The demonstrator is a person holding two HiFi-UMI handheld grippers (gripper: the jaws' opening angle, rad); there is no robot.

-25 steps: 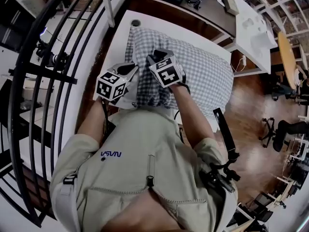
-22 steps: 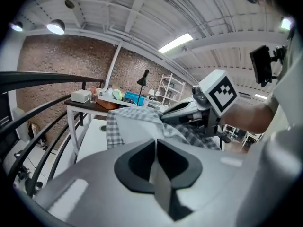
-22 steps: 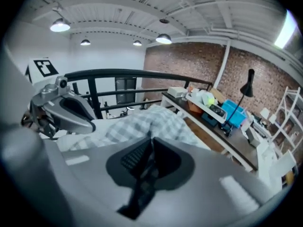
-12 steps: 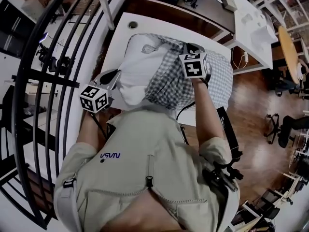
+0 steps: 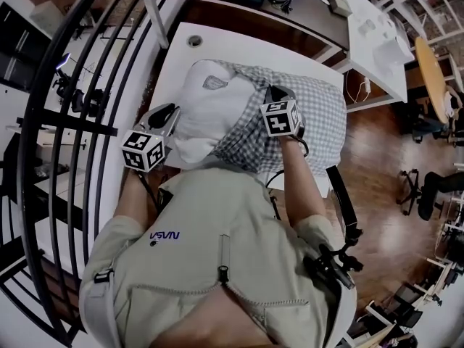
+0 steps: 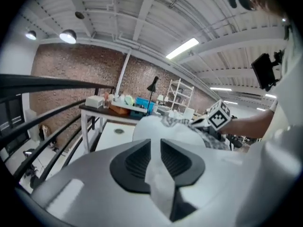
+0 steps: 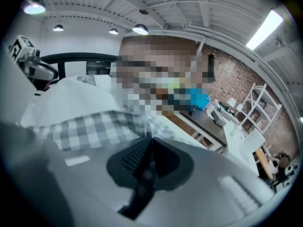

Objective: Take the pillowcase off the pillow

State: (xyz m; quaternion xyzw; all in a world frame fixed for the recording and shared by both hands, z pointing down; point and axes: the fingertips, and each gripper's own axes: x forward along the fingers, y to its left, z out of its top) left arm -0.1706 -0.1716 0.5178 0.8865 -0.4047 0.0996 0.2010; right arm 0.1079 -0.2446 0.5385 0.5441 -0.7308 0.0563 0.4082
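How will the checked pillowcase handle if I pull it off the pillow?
Probably floppy: the pillowcase bunches into folds where the right gripper has its jaws shut on it. Likely light, being thin cloth held by one pinch. It may drag rather than slide, since the soft pillow bulges from its opening.

The left claw (image 5: 168,113) has drawn away from the right claw (image 5: 274,93), moving out to the side and back toward the person. Its jaws have just been opening a little, with white cloth of the pillow (image 5: 210,104) between them. The right claw's jaws, apart a second ago, are now pinched on the checked pillowcase (image 5: 319,118). The pillow, fully covered before, now lies bare between the two claws, and the pillowcase is bunched at the right claw.
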